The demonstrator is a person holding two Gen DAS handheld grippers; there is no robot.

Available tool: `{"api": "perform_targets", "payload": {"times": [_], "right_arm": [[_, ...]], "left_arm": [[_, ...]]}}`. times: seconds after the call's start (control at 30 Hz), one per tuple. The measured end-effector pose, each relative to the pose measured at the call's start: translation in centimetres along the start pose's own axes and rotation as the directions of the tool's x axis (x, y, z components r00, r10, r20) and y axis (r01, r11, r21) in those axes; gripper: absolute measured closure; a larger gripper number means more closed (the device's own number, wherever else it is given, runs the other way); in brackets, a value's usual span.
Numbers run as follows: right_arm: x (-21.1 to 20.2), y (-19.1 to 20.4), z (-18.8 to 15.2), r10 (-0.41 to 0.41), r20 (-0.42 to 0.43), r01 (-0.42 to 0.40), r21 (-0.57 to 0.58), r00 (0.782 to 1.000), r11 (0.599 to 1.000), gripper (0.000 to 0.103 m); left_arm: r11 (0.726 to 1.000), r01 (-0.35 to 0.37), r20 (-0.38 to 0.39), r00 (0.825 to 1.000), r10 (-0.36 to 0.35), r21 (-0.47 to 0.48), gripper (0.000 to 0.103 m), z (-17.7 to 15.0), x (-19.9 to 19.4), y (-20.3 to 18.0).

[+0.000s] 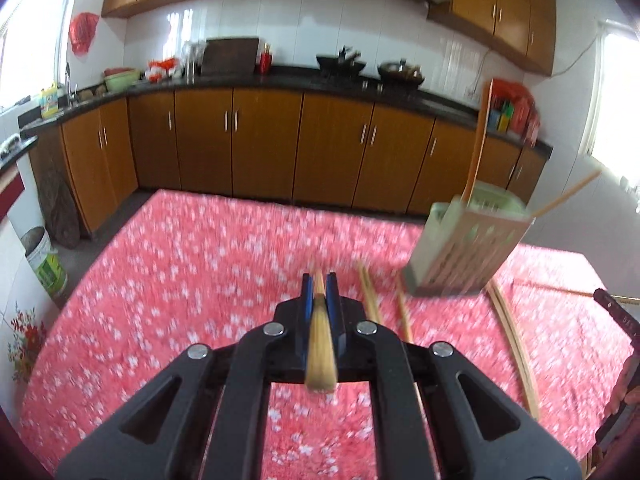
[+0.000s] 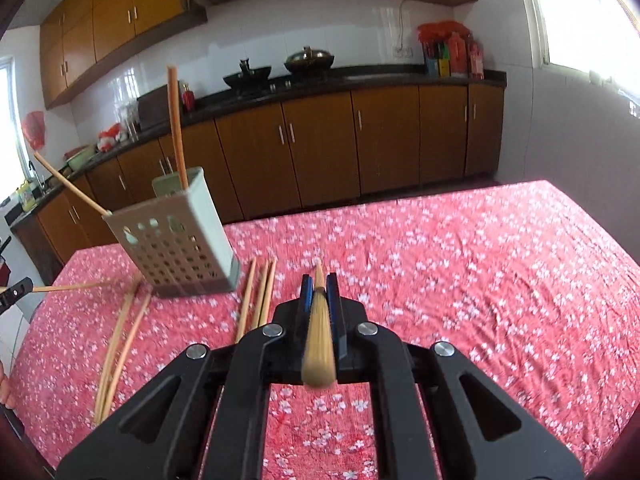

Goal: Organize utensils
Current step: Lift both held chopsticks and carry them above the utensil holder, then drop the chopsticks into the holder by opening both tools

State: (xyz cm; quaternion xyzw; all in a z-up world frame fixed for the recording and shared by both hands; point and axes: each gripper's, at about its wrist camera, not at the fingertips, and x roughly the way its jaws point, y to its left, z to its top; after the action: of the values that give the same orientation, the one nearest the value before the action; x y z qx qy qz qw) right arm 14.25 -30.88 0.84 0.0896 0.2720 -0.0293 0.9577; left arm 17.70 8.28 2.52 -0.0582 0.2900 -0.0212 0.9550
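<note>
Chopsticks are what you are sorting: each gripper is clamping one lengthwise between its blue pads, the left gripper point(image 1: 319, 285) on a chopstick point(image 1: 320, 344) and the right gripper point(image 2: 319, 286) on another chopstick point(image 2: 319, 340). More loose chopsticks point(image 2: 260, 296) are lying on the red floral tablecloth point(image 2: 460, 280) below the perforated holder point(image 2: 176, 244), sitting left of centre in the right view. Next, I judge, you are needing to tip each stick upright and lower it into the holder's open top

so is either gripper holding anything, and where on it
Both. The left gripper and the right gripper each clamp a chopstick partway along, thick end toward the camera.
</note>
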Motion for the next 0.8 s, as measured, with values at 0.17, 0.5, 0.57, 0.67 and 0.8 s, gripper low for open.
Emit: {"api": "perform_targets", "payload": {"times": [0.17, 0.5, 0.57, 0.67, 0.8], "right_arm": [[-0.7, 0.6, 1.3, 0.008, 0.045, -0.007, -0.019, 0.999, 1.0, 0.095], [-4.2, 2.9, 5.8, 0.167, 0.138, -0.166, -0.016, 0.976, 0.986, 0.095], [-5.1, 3.5, 7.0, 0.215, 0.165, -0.215, -0.012, 0.963, 0.976, 0.095], [-6.2, 4.4, 8.3, 0.26, 0.209, -0.261, -0.021, 0.943, 0.965, 0.095], [-7.2, 5.8, 10.0, 0.273, 0.279, -0.27, -0.051, 0.921, 0.962, 0.095]], "left_arm": [[1.0, 0.013, 0.049, 0.999, -0.014, 0.016, 0.095, 2.2, -1.2, -0.8], [0.988, 0.122, 0.074, 0.989, -0.129, 0.092, 0.095, 5.4, -4.5, -3.2], [0.982, 0.159, 0.07, 0.983, -0.167, 0.104, 0.095, 5.9, -5.3, -3.7], [0.968, 0.222, 0.067, 0.971, -0.231, 0.119, 0.095, 6.8, -6.5, -4.8], [0.952, 0.273, 0.09, 0.954, -0.287, 0.142, 0.095, 8.2, -7.9, -6.6]]}}
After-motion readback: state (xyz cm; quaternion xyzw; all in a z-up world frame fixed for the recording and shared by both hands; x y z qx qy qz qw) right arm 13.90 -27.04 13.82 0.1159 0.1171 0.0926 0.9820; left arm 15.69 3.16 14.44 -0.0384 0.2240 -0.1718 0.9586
